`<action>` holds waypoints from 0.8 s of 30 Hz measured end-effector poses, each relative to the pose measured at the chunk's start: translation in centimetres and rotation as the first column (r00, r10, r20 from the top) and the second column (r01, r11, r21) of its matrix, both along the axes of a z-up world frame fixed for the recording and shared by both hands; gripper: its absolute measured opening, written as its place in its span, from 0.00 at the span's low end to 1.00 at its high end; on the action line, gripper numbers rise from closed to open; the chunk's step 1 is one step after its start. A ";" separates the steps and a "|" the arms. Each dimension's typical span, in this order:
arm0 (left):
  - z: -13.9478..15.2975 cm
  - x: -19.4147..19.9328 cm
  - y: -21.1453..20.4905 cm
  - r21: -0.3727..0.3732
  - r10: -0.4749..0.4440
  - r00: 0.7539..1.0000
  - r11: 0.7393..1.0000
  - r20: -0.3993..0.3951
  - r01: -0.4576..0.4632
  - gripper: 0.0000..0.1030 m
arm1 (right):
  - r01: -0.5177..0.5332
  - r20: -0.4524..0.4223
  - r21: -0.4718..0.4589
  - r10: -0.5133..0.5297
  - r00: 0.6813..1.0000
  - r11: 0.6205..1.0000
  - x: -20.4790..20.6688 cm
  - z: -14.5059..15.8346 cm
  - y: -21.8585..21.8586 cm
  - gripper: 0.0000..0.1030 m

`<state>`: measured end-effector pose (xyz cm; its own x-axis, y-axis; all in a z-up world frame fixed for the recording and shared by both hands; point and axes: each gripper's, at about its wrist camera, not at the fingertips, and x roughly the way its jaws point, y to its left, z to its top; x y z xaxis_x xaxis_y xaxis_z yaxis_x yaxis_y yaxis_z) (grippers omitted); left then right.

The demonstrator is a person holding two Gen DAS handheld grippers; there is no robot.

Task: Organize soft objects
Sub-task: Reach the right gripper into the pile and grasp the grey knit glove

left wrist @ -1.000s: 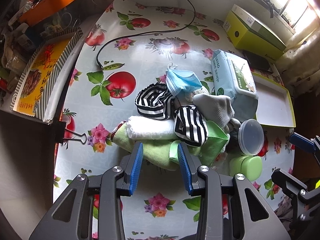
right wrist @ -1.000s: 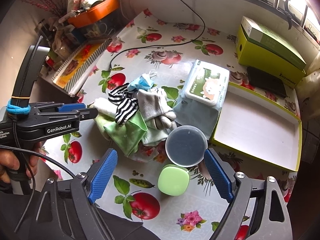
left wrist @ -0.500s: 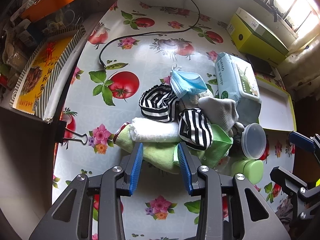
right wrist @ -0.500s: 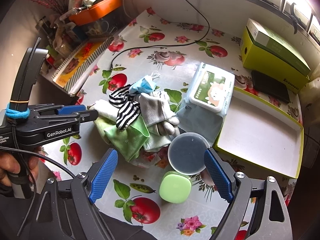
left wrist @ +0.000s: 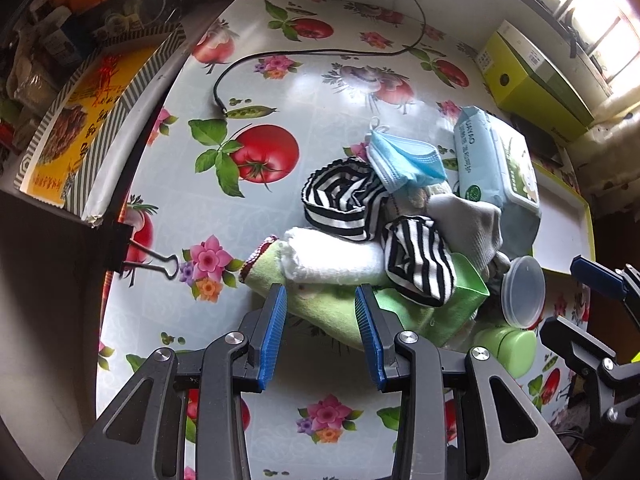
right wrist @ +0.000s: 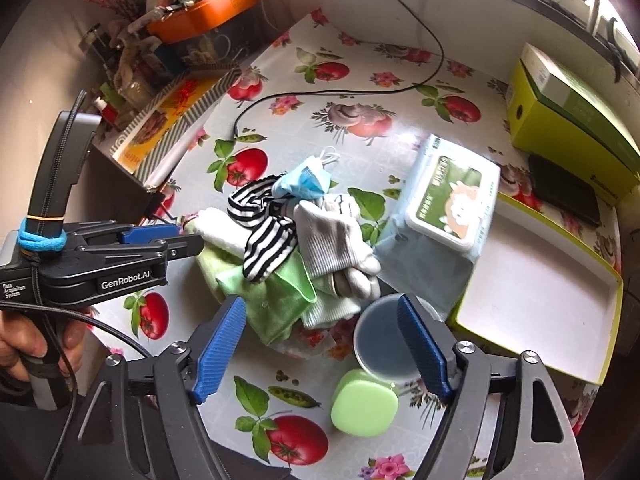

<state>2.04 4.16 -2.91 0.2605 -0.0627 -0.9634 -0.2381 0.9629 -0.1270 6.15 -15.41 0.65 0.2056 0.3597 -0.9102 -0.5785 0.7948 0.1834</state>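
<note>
Tools both gape: the left tool (left wrist: 320, 300) straddles the green cloth (left wrist: 340, 312) mid-bench without pressing it; the right tool (right wrist: 320, 332), jaws just narrowing, clamps nothing above the round container (right wrist: 384, 344).

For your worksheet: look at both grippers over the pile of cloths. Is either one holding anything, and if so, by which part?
Nothing is held. The left gripper is open over the green cloth; the right gripper, whose jaws have just been closing, is open with nothing pinched.

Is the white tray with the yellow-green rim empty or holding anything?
Empty: the tray shows only bare white floor inside its rim.
</note>
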 end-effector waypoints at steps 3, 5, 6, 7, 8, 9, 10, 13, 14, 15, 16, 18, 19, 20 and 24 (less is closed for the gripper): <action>-0.2 0.0 0.9 -0.015 0.022 1.000 1.000 -0.001 -0.022 0.36 | -0.009 -0.005 0.001 0.009 1.000 1.000 0.8 -0.6 0.8 0.75; -0.4 0.1 1.2 -0.025 0.030 1.000 0.999 -0.003 -0.030 0.36 | -0.013 -0.012 0.002 0.013 1.000 1.000 1.7 -1.2 1.4 0.74; -0.5 0.1 1.4 -0.038 0.033 0.999 0.999 -0.006 -0.033 0.36 | -0.015 -0.014 0.001 0.015 1.000 1.000 2.1 -1.5 1.5 0.73; -0.6 0.2 1.4 -0.042 0.034 0.999 0.999 -0.007 -0.034 0.36 | -0.015 -0.019 0.001 0.015 1.000 1.000 2.5 -1.9 1.8 0.72; -0.7 0.2 1.5 -0.047 0.034 0.999 0.998 -0.007 -0.034 0.36 | -0.014 -0.025 0.000 0.014 1.000 1.000 3.1 -2.3 2.0 0.71; -0.7 0.2 1.5 -0.054 0.034 0.999 0.998 -0.006 -0.034 0.36 | -0.011 -0.029 -0.005 0.011 1.000 1.000 3.4 -2.7 2.1 0.69; -0.8 0.3 1.5 -0.065 0.032 0.999 0.997 -0.006 -0.033 0.36 | -0.010 -0.039 -0.008 0.010 0.999 1.000 4.0 -3.2 2.2 0.67; -0.8 0.6 1.3 -0.081 0.027 1.000 0.996 -0.003 -0.027 0.36 | -0.013 -0.056 -0.016 0.012 0.998 1.000 4.9 -4.3 2.6 0.62; -0.9 0.7 1.3 -0.089 0.024 1.000 0.996 -0.003 -0.025 0.36 | -0.015 -0.062 -0.017 0.014 0.998 1.000 5.1 -4.6 2.6 0.60; -0.9 0.8 1.3 -0.096 0.022 1.000 0.995 -0.002 -0.022 0.36 | -0.017 -0.067 -0.019 0.015 0.998 1.000 5.2 -4.9 2.7 0.58; -0.9 0.9 1.2 -0.102 0.020 1.000 0.995 0.000 -0.020 0.36 | -0.020 -0.077 -0.024 0.018 0.997 1.000 5.5 -5.3 2.8 0.57; -1.0 1.2 1.0 -0.115 0.015 1.000 0.993 0.001 -0.014 0.36 | -0.025 -0.093 -0.025 0.023 0.995 0.999 5.6 -5.9 2.9 0.49; -1.0 1.3 0.9 -0.119 0.012 1.000 0.993 0.001 -0.012 0.36 | -0.026 -0.103 -0.027 0.023 0.994 0.999 5.7 -6.2 2.9 0.46; -1.0 1.5 0.8 -0.120 0.009 1.000 0.993 0.003 -0.009 0.36 | -0.029 -0.113 -0.027 0.026 0.993 0.999 5.7 -6.4 2.9 0.39; -1.1 2.1 0.6 -0.140 0.003 1.000 0.990 0.002 -0.003 0.36 | -0.030 -0.116 -0.023 0.027 0.993 0.999 5.6 -6.3 2.8 0.28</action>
